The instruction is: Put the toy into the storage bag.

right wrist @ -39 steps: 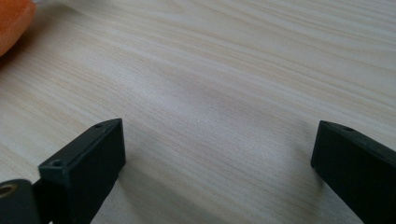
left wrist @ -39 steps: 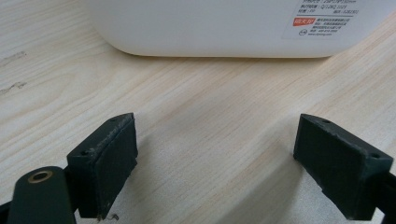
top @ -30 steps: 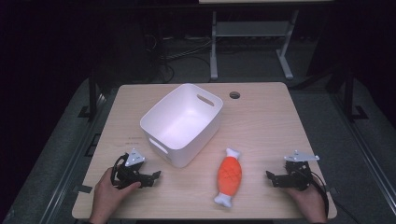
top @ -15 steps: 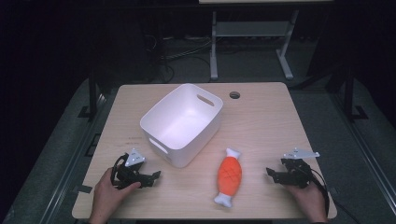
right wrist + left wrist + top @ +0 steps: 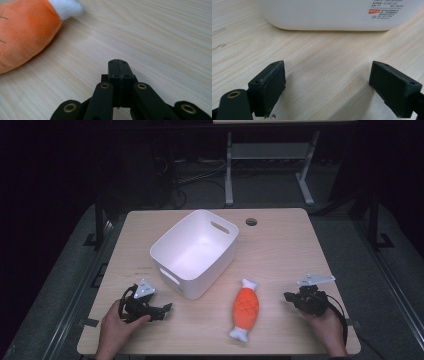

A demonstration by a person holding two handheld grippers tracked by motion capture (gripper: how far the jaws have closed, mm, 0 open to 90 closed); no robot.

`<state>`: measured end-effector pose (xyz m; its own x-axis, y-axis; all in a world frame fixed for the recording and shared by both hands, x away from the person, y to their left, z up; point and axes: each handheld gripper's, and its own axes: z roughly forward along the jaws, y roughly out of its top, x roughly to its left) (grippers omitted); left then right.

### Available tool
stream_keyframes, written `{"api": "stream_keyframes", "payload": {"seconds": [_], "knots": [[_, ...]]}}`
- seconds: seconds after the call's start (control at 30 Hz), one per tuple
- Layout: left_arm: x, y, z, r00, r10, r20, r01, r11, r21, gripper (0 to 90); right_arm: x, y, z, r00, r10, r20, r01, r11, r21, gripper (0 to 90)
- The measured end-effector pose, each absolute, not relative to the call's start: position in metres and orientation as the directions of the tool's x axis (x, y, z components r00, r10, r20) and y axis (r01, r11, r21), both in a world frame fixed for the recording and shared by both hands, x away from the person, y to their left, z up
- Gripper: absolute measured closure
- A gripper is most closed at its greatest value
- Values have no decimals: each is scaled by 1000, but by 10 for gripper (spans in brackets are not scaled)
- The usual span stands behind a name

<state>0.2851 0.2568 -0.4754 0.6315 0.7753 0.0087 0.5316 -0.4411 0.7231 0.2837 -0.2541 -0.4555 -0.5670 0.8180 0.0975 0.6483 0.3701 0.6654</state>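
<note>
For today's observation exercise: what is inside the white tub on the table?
The white tub looks empty: its bare floor and far walls show in the high view. The inside of its near wall is hidden by the rim. The orange toy lies outside it.

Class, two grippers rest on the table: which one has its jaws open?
The left gripper: its jaws stand wide apart near the white bin. The right gripper is shut.

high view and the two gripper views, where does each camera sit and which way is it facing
High view: above the person's side, looking forward and down on the table; both hands, left gripper and right gripper show.
Left gripper view: rides the left gripper, low over the wood, facing the white bin; jaws apart.
Right gripper view: rides the right gripper, facing the orange plush fish; jaws together.
Shared: bin and fish also appear from above.
</note>
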Motion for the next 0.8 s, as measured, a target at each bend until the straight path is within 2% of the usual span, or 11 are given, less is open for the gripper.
{"api": "stream_keyframes", "payload": {"seconds": [0.8], "knots": [[285,257,-475,632,775,9,532,-441,723,127,310,-204,-449,-668,735,112,603,447,661,896]]}}
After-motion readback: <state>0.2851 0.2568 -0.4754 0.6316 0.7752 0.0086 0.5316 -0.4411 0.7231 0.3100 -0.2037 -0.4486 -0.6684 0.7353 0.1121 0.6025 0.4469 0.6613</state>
